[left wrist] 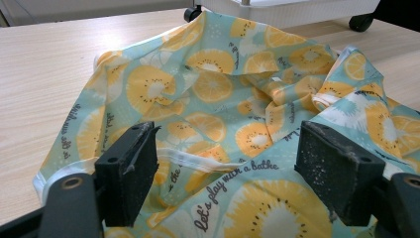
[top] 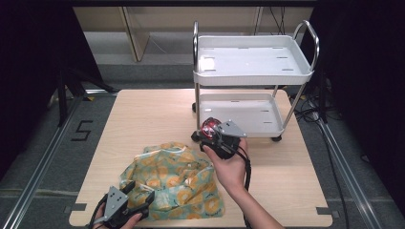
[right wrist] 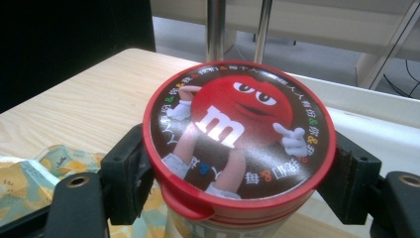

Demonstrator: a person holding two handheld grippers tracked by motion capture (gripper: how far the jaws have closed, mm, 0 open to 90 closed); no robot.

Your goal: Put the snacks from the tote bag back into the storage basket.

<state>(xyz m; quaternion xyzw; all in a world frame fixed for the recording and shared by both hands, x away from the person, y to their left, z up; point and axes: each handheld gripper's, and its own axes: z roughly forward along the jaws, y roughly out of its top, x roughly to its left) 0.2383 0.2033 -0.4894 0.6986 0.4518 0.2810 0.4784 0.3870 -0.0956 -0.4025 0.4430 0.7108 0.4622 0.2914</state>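
On the wooden table (top: 157, 114) sits a small white two-tier cart (top: 253, 71) at the far right; both trays look bare, top tray (top: 251, 61) and lower tray (top: 241, 114) alike. Right gripper (top: 210, 135) is held up just in front of the cart's lower tray, jaws clamped on either side of a round tub (right wrist: 237, 148) with a red lid (right wrist: 238, 131); lid is on, candy-character print on top, contents can't be seen. In the right gripper view the tub sits square between the two black pads (right wrist: 128, 171), both touching its rim. Crumpled teal cloth (top: 176, 179) with orange fruit-slice print lies on the near centre of the table, below and left of the tub. Left gripper (top: 138, 199) at the near edge, jaws wide apart, resting at the cloth's near-left corner; in the left gripper view the cloth (left wrist: 233, 114) lies between and past the jaws, nothing pinched
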